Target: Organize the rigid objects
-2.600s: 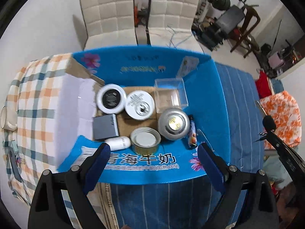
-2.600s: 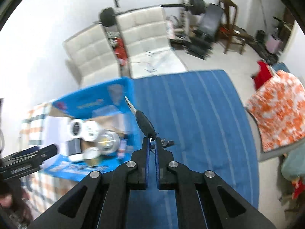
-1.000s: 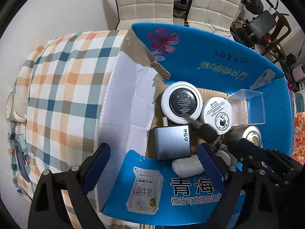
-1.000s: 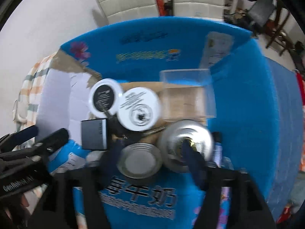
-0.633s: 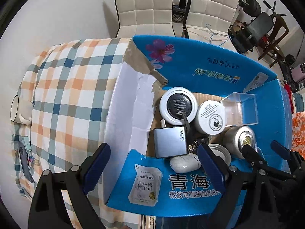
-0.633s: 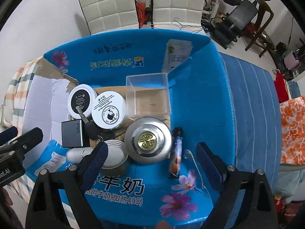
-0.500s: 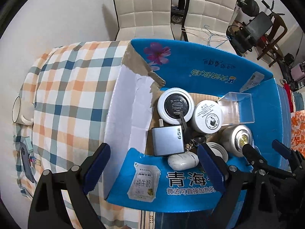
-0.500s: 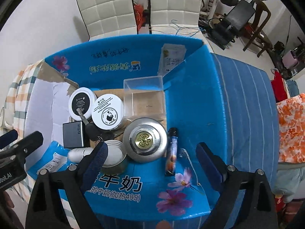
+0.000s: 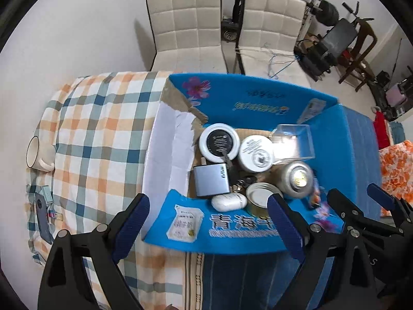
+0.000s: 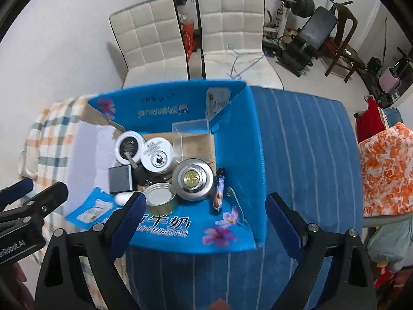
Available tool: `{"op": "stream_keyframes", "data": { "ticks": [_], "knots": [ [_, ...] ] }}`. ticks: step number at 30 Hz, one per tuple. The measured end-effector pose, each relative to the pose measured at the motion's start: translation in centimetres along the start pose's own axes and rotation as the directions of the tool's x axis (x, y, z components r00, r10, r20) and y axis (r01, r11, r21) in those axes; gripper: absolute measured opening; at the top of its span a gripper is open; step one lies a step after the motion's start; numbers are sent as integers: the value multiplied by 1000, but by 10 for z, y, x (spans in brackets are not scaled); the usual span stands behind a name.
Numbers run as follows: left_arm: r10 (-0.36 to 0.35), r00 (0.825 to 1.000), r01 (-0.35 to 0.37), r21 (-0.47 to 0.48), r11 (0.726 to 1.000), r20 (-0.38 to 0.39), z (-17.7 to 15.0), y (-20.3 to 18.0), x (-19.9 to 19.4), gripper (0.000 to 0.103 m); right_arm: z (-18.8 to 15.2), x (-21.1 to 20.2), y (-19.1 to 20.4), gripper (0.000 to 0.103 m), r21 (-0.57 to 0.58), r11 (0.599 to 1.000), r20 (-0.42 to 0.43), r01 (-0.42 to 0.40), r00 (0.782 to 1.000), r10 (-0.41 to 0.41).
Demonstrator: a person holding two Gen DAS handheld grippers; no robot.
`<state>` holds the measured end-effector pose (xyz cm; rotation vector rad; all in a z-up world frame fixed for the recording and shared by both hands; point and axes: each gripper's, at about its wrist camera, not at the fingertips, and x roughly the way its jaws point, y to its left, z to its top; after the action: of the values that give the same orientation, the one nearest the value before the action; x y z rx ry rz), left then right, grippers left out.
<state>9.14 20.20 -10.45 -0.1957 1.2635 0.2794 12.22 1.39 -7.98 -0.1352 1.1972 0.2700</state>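
Lying inside the blue cardboard box [image 10: 233, 139], the car key [image 10: 136, 169] rests with its blade on the black-topped round jar [image 10: 129, 145] and its dark head between the grey charger [image 10: 120, 179] and the white round jar [image 10: 157, 158]. Near the key there is an open tin can [image 10: 160, 201], a silver round tin [image 10: 193, 179], a clear plastic box [image 10: 192, 138] and a white oval case [image 9: 228, 202]; a thin dark tube [image 10: 219, 190] lies beside the silver tin on the box flap. The box stands on a table with a checked cloth [image 9: 98, 134] on the left part and a blue striped cloth [image 10: 304, 155] on the right part. A white mug [image 9: 38, 153] and a phone [image 9: 42, 217] lie on the checked cloth. The right gripper [image 10: 204, 222] hangs above the near flap of the box, its fingers spread wide with nothing between them. The left gripper [image 9: 207, 224] is also spread wide and holds nothing. Two white chairs [image 9: 227, 25] stand behind the table.
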Motion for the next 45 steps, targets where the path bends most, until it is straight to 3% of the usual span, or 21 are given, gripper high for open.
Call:
{"op": "stream_keyframes", "data": {
  "ticks": [11, 20, 29, 45],
  "knots": [
    [-45, 988, 45, 8, 999, 147, -18, -6, -111, 93, -26, -137, -14, 99, -3, 1000, 141, -26, 990, 26],
    [-55, 980, 52, 21, 998, 190, -38, -8, -160, 93, -43, -193, -15, 99, -13, 999, 173, -44, 984, 46],
    [-50, 982, 46, 29, 999, 184, -57, -12, -177, 93, -51, -208, -14, 99, -21, 999, 184, -32, 982, 36],
    [-34, 990, 30, 31, 999, 137, -61, -13, -162, 93, -47, -168, -22, 99, 11, 1000, 125, 25, 992, -26]
  ]
}}
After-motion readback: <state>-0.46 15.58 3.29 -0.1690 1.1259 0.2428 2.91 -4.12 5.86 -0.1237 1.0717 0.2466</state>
